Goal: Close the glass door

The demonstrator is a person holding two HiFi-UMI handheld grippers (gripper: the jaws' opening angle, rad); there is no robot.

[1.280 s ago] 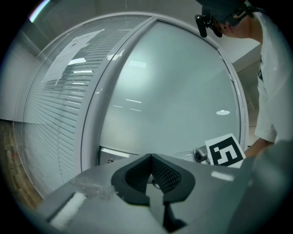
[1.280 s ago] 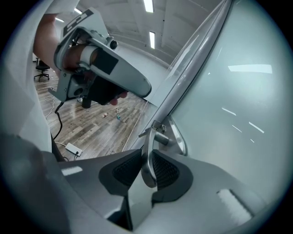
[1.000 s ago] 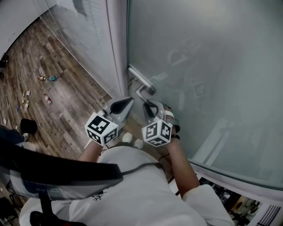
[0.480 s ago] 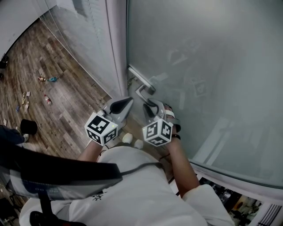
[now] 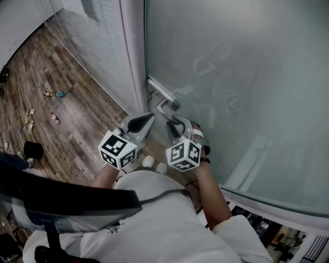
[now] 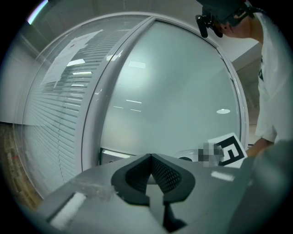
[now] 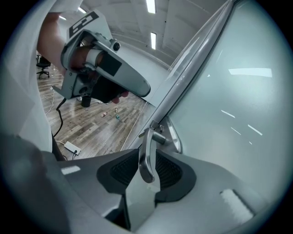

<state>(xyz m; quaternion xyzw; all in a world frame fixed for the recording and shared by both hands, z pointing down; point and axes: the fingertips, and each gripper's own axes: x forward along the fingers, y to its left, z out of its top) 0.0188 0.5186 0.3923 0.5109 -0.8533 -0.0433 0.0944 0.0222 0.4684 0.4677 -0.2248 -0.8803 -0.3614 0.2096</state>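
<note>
Left of your left gripper [image 5: 146, 120] a wood-plank floor [image 5: 77, 123] stretches away, with small litter [image 5: 54, 93] and a black bin [image 5: 33, 150] on it. Ahead and left of that gripper stands a glass wall [image 5: 77, 46] backed by white blinds [image 5: 105, 25], ending at a white post [image 5: 132, 51]. Above and left of your right gripper [image 7: 147, 170], strip lights [image 7: 150, 5] glow. Far left there's a chair [image 7: 43, 67].
</note>
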